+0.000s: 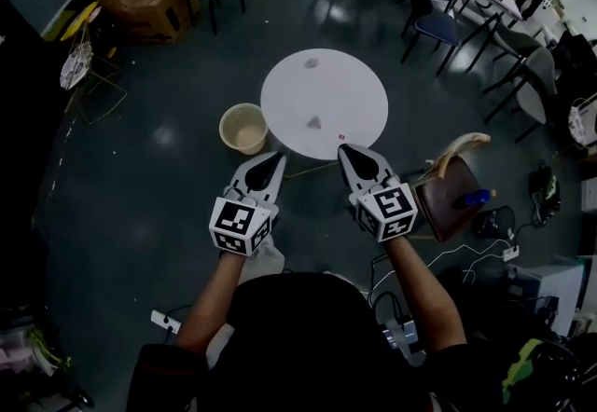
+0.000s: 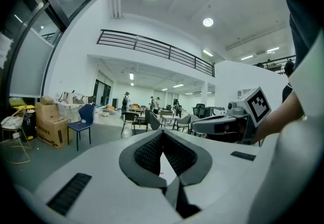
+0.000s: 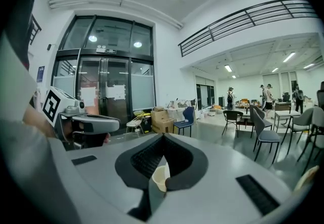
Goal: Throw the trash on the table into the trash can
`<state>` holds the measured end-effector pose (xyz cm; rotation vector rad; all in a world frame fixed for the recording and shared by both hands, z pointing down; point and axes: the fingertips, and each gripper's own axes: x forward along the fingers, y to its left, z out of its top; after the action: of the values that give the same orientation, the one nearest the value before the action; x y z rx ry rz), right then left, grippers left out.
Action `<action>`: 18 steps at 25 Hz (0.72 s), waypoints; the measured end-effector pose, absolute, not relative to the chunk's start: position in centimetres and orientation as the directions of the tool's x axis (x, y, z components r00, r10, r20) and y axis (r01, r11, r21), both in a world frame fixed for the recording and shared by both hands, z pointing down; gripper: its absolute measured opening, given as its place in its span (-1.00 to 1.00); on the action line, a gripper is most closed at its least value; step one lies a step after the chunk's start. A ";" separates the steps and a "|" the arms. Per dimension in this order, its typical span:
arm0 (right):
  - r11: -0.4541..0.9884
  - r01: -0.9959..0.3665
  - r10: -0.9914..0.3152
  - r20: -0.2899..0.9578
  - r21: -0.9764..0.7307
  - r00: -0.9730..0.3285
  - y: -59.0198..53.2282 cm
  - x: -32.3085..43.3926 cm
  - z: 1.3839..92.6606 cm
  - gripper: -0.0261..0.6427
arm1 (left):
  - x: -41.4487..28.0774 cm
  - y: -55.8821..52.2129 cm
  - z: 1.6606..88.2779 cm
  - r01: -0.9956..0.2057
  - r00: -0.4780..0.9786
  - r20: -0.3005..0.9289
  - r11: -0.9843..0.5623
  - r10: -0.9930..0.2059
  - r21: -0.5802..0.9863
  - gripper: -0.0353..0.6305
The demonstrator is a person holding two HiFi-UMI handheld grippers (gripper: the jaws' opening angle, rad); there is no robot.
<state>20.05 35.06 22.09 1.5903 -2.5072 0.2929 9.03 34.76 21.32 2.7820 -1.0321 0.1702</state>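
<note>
The round white table carries a grey crumpled scrap at its far side, a second grey scrap nearer me and a tiny red bit at the near rim. A beige trash can stands on the floor at the table's left. My left gripper is shut and empty, just short of the can. The right gripper is shut and empty too, its tip at the table's near edge. In the right gripper view the can shows below the closed jaws.
A brown seat with a banana peel and a blue object stands right of my right hand. Cardboard boxes sit at far left, chairs behind the table. Cables and a power strip lie on the floor.
</note>
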 end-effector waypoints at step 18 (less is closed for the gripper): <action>0.271 -0.961 -0.889 0.367 -0.064 -0.275 26.5 14.4 28.1 -0.87 | 2.1 25.1 24.7 -0.539 0.838 0.200 -0.828 -0.508 0.154 -0.85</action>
<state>14.43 26.55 28.12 1.7075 -2.2842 0.4008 2.09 25.08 24.70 2.8133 -0.8108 0.2220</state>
